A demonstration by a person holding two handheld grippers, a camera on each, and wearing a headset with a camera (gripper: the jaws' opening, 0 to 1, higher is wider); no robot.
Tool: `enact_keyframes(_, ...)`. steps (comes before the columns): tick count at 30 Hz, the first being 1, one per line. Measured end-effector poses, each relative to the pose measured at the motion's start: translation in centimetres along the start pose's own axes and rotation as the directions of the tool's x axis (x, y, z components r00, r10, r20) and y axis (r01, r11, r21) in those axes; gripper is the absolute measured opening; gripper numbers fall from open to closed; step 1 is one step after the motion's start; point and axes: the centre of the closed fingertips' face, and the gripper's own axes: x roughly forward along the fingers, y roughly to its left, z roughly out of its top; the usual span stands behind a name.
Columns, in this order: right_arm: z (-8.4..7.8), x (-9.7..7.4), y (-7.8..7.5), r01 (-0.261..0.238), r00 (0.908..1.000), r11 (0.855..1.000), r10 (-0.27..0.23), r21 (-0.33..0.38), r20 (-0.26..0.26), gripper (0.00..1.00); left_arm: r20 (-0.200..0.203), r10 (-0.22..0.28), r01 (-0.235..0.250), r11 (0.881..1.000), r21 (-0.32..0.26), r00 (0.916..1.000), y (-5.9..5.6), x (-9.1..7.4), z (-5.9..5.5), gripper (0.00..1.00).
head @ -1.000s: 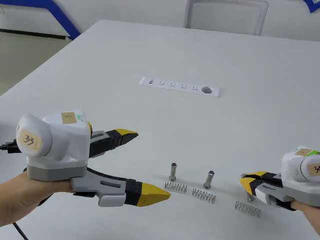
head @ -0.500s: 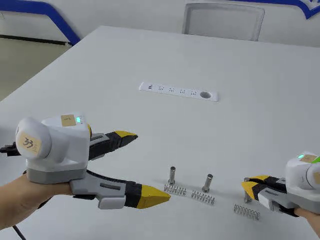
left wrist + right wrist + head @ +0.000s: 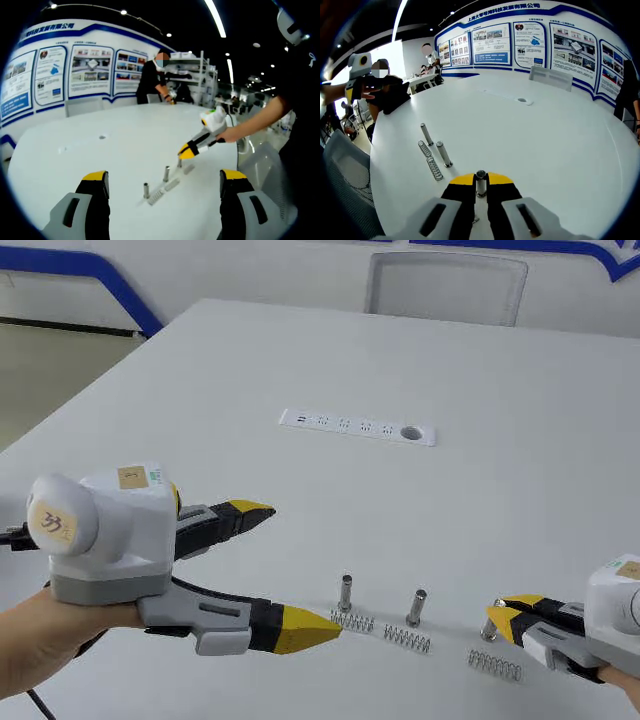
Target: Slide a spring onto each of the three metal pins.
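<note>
Now our right tongs (image 3: 481, 180) clench one upright pin (image 3: 480, 187) between their tips. Our left tongs (image 3: 300, 565) gape wide, holding nothing; just past their lower tip stand a second pin (image 3: 346, 592) and a third pin (image 3: 416, 606), with three springs (image 3: 407, 639) lying on the bench (image 3: 300, 360) beside them

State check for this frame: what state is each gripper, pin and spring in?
left gripper: open, jaws wide apart.
right gripper: shut on right pin.
right pin: upright, bare.
left pin: upright, bare.
middle pin: upright, bare.
left spring: lying on table, off its pin.
middle spring: same.
right spring: same.
</note>
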Motion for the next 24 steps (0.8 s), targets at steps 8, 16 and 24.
enact_keyframes(8,-0.02,-0.11,0.2,-0.005,0.9999,1.0,0.005,-0.024,0.011,0.09,-0.015,-0.005,0.005,1.0,0.005,0.9999,-0.39,0.0,-0.4,0.94)
enact_keyframes(16,0.11,-0.31,0.09,0.002,0.9999,1.0,-0.002,-0.009,0.012,0.14,-0.028,-0.006,0.006,1.0,0.012,0.9996,-0.49,-0.11,-0.58,0.93)
enact_keyframes(24,0.52,-0.89,0.07,0.003,0.9998,1.0,-0.003,-0.016,0.02,0.17,-0.024,-0.01,0.01,1.0,0.012,0.9997,-0.67,-0.1,-0.46,0.93)
